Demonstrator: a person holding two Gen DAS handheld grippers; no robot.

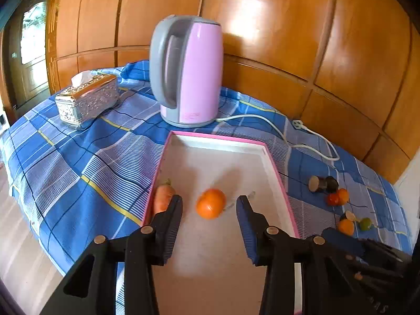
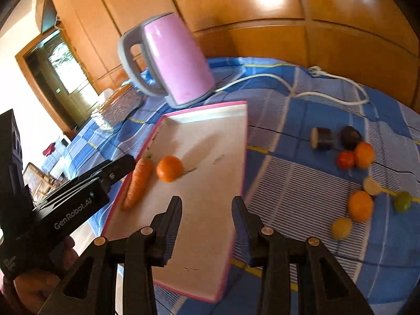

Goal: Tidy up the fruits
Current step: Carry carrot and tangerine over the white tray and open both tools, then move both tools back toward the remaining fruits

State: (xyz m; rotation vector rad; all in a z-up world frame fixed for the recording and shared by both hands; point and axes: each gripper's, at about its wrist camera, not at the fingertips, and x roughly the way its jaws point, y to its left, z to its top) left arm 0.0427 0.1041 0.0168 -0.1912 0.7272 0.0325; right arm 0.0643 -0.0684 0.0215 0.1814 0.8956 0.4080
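Wood-panelled walls close in behind a worktop draped in a blue checked cloth (image 1: 86,157), where a pink kettle (image 1: 191,71) and a silver tissue box (image 1: 88,99) stand well beyond our tools. Just ahead of the left tool (image 1: 209,204) lies the pink-rimmed tray (image 1: 275,168), and in it an orange (image 1: 210,203) sits between the two pads with a clear gap on either side, so this tool is partly spread and holds nothing; a carrot (image 1: 163,197) rests against the tray's left wall, just outside the left pad. We judge the orange freshly set down, so the good way out is to draw the left tool straight back without brushing the fruit, which looks ready to roll on the smooth tray floor. The right tool (image 2: 207,204) hangs over the near part of the tray, its pads narrowly apart and empty. Off to its right, on the cloth, wait the remaining fruits: a larger orange (image 2: 360,206), a lemon (image 2: 341,227), a lime (image 2: 403,201), a half-cut piece (image 2: 371,186), and farther on a tomato (image 2: 346,159) touching another orange (image 2: 364,155), beside two dark pieces we cannot identify through the blur. For the next pick we would swing the right tool toward the nearest orange, widen the pads well past its girth, and close across its middle.
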